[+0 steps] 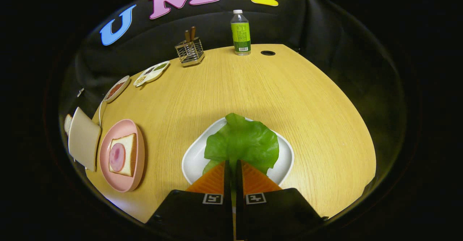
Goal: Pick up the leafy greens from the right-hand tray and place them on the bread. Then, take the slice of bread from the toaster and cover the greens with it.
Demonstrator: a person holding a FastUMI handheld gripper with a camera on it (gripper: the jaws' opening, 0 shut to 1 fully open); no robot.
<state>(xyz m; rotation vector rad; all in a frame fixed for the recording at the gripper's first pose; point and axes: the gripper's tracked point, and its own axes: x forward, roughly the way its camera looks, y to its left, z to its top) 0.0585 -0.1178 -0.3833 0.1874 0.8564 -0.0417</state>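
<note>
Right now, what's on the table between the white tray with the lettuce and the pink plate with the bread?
Gripper view: bare wooden table between white tray and pink plate.

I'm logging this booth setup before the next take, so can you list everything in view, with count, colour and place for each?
leafy greens: one, green, on the white tray, near edge pinched between the fingers
white tray: one, white, just ahead of the fingers
pink plate: one, pink, left of the white tray
bread slice: one, pale with brown crust, on the pink plate
meat slice: one, pink, on the bread slice
toaster: one, beige, left of the pink plate, bread sticking out
small dishes: two, white, far left of the table
utensil holder: one, metal, far edge
bottle: one, green label, far edge
table: one, light wood
gripper: one, fingers closed on the leafy greens
</note>
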